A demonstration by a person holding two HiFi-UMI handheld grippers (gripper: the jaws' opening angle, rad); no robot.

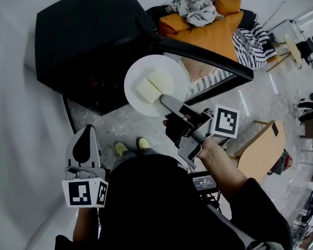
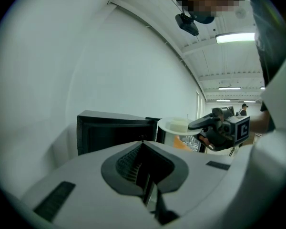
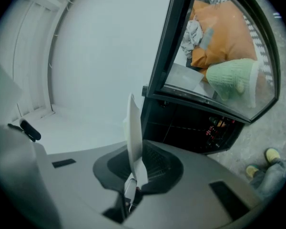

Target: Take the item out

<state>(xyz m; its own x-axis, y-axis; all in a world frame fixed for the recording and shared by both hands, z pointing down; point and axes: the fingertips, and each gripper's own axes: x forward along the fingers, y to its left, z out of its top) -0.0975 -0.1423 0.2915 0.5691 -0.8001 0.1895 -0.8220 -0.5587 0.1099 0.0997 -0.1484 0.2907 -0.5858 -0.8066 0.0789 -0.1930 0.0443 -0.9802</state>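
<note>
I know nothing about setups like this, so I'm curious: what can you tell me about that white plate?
The white plate is round, smooth and plain, like ceramic. It carries two pale yellow blocks side by side. The right gripper pinches its rim, holding it level in the air before the open black appliance. Nothing else touches it.

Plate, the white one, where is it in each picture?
Head view: the white plate in the middle, held by the right hand-held gripper.
Left gripper view: the white plate right of middle, seen side-on.
Right gripper view: the white plate edge-on, low middle, between the jaws.
Shared landmark: the black oven.
</note>
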